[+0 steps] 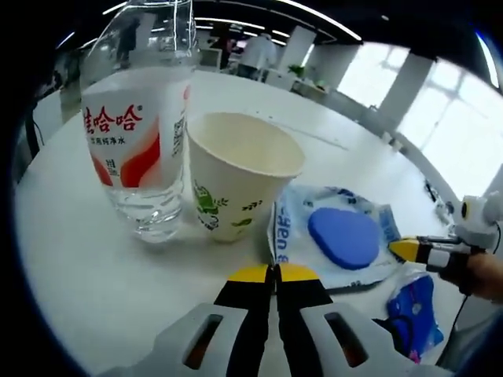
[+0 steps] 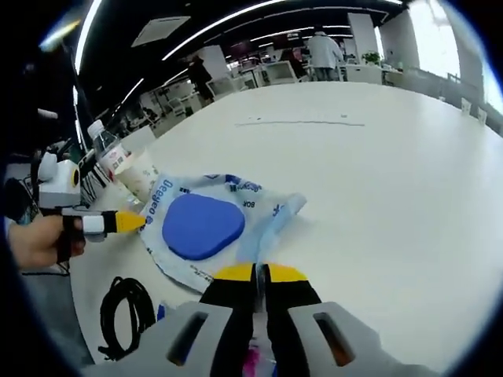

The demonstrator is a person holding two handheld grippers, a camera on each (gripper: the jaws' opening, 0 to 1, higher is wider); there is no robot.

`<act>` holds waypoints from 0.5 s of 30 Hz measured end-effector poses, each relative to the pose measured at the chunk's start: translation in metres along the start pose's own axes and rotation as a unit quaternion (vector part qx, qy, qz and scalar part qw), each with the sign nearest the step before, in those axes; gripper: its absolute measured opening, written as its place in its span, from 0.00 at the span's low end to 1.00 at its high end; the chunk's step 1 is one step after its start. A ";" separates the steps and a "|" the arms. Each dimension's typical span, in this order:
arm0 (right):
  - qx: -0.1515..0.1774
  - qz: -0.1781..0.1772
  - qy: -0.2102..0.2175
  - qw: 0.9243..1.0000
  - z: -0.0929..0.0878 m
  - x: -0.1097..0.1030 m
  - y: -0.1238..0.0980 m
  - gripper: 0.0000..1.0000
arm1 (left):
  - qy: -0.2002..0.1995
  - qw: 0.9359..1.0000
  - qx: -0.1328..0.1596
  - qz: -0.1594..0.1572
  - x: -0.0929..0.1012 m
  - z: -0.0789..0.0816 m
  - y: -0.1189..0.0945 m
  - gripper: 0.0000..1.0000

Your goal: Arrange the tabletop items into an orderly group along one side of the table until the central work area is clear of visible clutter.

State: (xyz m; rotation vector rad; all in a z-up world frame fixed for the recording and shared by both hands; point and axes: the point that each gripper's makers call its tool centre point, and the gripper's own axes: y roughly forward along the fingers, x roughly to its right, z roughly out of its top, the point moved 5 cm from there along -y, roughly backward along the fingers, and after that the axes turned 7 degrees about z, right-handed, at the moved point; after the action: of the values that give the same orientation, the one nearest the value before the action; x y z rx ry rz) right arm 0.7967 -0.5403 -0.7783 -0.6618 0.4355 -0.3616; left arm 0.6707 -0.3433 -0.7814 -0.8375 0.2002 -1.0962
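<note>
Left gripper [image 1: 276, 272]: we see its yellow-tipped jaws pressed together with nothing between them, low over the white table [image 1: 94, 267]. Just ahead of the tips stands a paper cup [image 1: 240, 177] printed with green leaves, upright and open-mouthed. Beside it, touching or nearly so, stands a clear water bottle [image 1: 141, 118] with a red-and-white label, also upright. On the other side of the cup lies a clear plastic package [image 1: 334, 236] with blue print, flat on the table, holding a rounded blue pad [image 1: 343, 237]. Past the package a second blue packet [image 1: 413, 310] lies near the table edge. The right gripper enters from the right of this view, held by a hand [image 1: 483, 275], its yellow tip at the package's far edge.

Right gripper [image 2: 260, 272]: in its own view the jaws are likewise clenched, with no gap showing. Their tips sit over the near edge of the same plastic package [image 2: 216, 228]; we cannot tell whether they pinch the film or only rest against it. The blue pad [image 2: 203, 226] lies just beyond. The left gripper's yellow tip [image 2: 126, 221] comes in from the left, held by a hand [image 2: 39, 239], close to the package's far side. Behind it stand the cup [image 2: 141, 177] and the bottle [image 2: 110, 157]. A coiled black cable [image 2: 126, 310] lies near the table edge, apart from the package. The wide table surface [image 2: 377, 181] stretches away beyond.
</note>
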 end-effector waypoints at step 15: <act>0.000 0.025 0.096 0.995 0.007 -0.001 0.002 0.15 | -0.025 0.999 0.033 0.016 0.011 0.007 -0.021 0.34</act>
State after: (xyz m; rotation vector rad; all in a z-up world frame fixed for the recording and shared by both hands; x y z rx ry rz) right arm 0.7994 -0.5351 -0.7746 -0.6177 0.6346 -0.3787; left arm 0.6644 -0.3530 -0.7594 -0.7994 0.1349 -1.0461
